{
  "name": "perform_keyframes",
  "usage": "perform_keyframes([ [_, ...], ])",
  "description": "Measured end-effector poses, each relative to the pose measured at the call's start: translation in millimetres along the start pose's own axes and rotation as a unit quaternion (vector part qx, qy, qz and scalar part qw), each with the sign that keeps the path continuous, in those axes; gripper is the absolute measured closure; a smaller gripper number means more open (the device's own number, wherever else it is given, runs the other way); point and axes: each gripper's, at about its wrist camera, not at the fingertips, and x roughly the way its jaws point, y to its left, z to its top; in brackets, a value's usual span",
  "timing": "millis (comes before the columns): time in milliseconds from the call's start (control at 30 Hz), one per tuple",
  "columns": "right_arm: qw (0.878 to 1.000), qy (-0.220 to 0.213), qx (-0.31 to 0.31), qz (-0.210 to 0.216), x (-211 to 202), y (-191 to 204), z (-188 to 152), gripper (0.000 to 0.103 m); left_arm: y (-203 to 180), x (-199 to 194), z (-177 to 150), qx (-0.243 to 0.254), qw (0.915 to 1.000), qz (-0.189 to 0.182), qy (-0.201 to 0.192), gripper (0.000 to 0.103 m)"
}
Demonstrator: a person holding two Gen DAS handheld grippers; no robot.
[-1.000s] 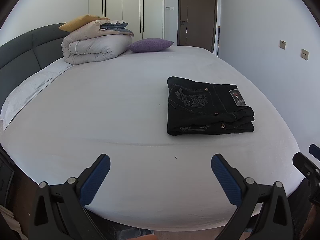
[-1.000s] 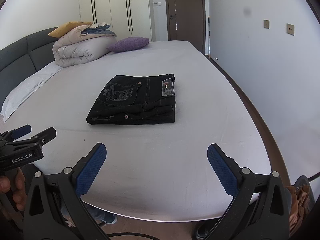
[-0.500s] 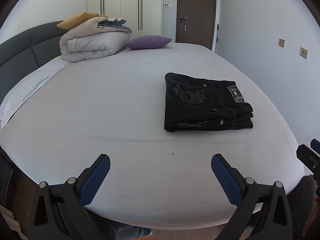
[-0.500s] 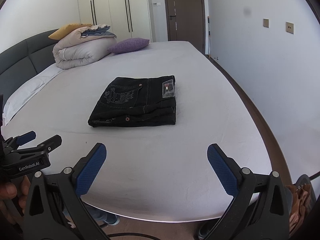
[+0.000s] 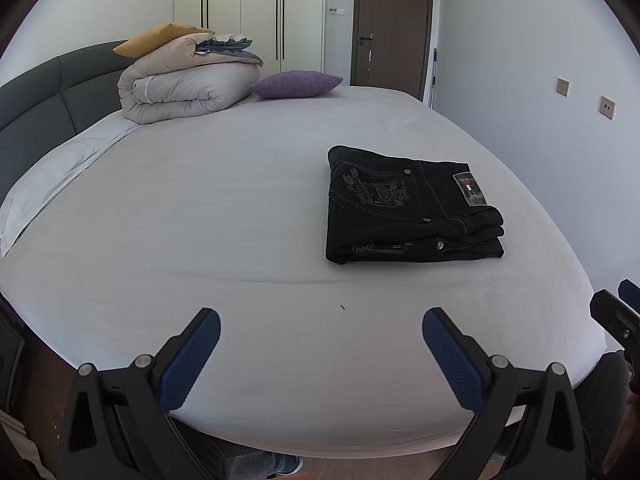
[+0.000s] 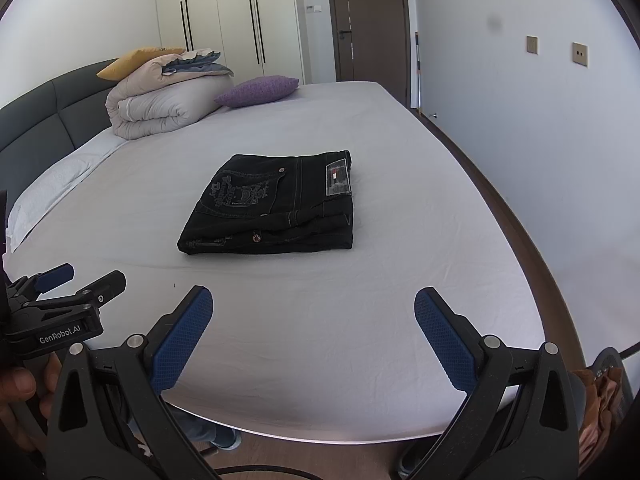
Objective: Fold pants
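Observation:
Black jeans (image 5: 408,208) lie folded into a compact rectangle on the white bed (image 5: 224,208), right of centre in the left wrist view and centred in the right wrist view (image 6: 276,204). My left gripper (image 5: 320,328) is open and empty, held above the bed's near edge, well short of the pants. My right gripper (image 6: 314,308) is open and empty, also back at the near edge. The left gripper also shows at the left edge of the right wrist view (image 6: 76,278), and the right gripper at the right edge of the left wrist view (image 5: 616,304).
A rolled beige duvet (image 5: 188,84) with a yellow cushion and a purple pillow (image 5: 296,84) lie at the head of the bed by the dark headboard (image 5: 44,100). Wardrobe doors and a brown door (image 5: 388,24) stand behind. A wall is close on the right.
Both grippers have drawn slightly back and up from the bed. The folded pants have not moved. Both grippers stay open.

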Motion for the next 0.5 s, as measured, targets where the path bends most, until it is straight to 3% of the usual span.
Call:
perform_keyframes([
  [500, 1.0, 0.001, 0.001, 0.0, -0.6, 3.1, -0.9, 0.0, -0.2, 0.3, -1.7, -0.003, 1.0, -0.003, 0.002, 0.0],
])
